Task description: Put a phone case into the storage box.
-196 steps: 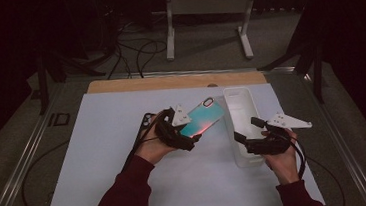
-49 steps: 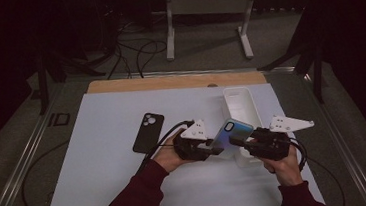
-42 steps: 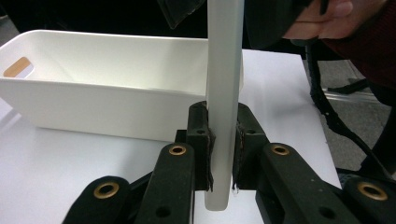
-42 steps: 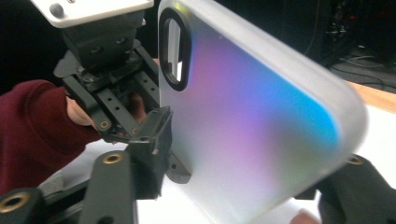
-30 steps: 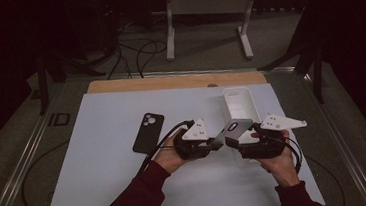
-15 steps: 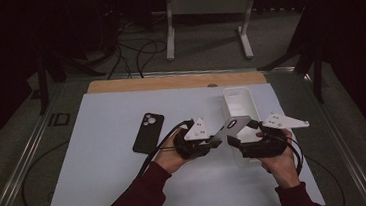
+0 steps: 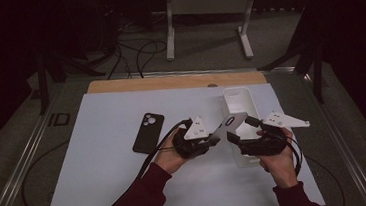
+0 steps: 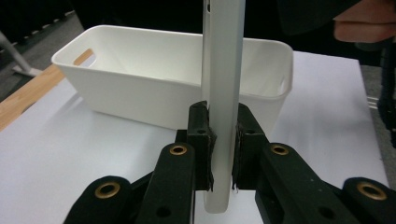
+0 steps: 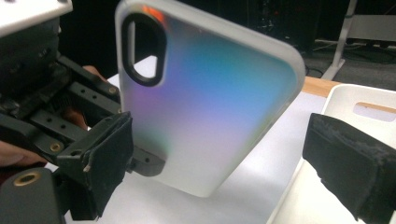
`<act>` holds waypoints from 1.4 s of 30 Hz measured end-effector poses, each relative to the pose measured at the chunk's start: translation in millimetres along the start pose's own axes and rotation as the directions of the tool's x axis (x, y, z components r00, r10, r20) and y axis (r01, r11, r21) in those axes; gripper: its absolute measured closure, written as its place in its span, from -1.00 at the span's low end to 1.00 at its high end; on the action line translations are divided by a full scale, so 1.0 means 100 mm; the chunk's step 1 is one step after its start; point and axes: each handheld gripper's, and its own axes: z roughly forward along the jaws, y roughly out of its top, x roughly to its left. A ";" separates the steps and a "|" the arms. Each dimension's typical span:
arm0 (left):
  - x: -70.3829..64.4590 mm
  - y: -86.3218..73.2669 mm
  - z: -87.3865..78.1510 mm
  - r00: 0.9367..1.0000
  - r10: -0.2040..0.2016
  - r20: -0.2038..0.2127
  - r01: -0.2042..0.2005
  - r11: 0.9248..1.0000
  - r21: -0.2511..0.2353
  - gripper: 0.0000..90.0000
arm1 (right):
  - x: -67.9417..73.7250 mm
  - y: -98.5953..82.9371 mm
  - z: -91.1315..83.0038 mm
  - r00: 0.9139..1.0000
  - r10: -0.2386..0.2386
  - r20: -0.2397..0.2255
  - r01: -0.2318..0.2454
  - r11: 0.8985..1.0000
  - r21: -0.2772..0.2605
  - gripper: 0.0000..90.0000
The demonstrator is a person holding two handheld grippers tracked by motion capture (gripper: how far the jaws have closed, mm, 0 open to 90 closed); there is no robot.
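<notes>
Just right of centre in the high view, the left tool (image 7: 209, 142) clamps a frosted translucent phone case with an oval camera cutout (image 7: 230, 125); in the left gripper view its two black jaws press both faces of the case's thin edge (image 8: 223, 107), which stands upright between them. The right tool (image 7: 239, 137) sits just beside it with its jaws spread wide, and in the right gripper view its padded fingers (image 9: 105, 161) flank the iridescent case (image 9: 205, 102) without touching it. The case hangs above the white tabletop (image 7: 100, 160), beside the white rectangular plastic bin (image 7: 238, 98). A black smartphone (image 7: 148, 132) lies flat left of centre.
</notes>
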 end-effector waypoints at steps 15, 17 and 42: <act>0.05 -0.11 0.01 0.995 -0.076 -0.058 0.075 0.997 -0.018 0.80 | 0.09 0.10 0.08 0.998 0.058 0.032 -0.057 0.998 -0.039 -0.81; 0.05 -0.11 0.01 0.995 -0.080 -0.067 0.079 0.997 -0.025 0.80 | 0.10 0.11 0.10 0.997 0.072 0.027 -0.071 0.996 -0.048 -0.81; -0.04 -0.10 0.08 0.996 -0.090 -0.005 0.090 0.995 -0.030 0.81 | 0.22 0.19 0.25 0.980 0.168 0.104 -0.155 0.980 -0.122 -0.63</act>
